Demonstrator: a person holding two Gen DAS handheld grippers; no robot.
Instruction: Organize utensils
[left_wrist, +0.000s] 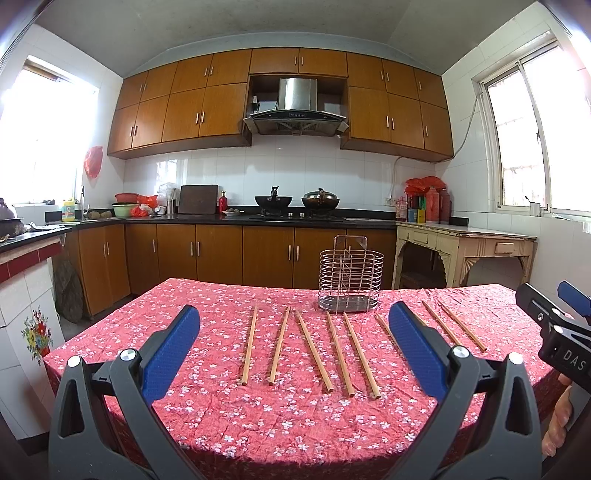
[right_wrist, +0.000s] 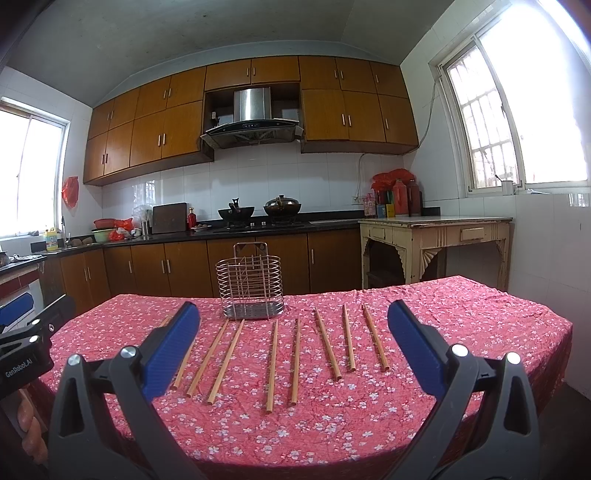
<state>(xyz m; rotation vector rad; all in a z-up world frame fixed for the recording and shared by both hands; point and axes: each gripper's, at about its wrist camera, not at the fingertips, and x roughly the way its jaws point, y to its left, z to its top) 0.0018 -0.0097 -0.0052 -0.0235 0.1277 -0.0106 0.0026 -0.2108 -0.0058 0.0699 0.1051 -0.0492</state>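
Observation:
Several wooden chopsticks (left_wrist: 314, 350) lie side by side on the red floral tablecloth (left_wrist: 258, 424); they also show in the right wrist view (right_wrist: 272, 365). A wire utensil holder (left_wrist: 350, 281) stands upright and empty behind them at the table's far edge, also in the right wrist view (right_wrist: 251, 286). My left gripper (left_wrist: 295, 347) is open and empty, held above the near side of the table, short of the chopsticks. My right gripper (right_wrist: 293, 347) is open and empty at about the same distance. The right gripper's body (left_wrist: 554, 332) shows at the left view's right edge.
Behind the table runs a dark kitchen counter (left_wrist: 236, 218) with two woks (left_wrist: 295, 201), a chopping board and bottles. A cream wooden side table (right_wrist: 436, 236) stands at the back right. A tiled stove block (left_wrist: 26, 314) stands left of the table.

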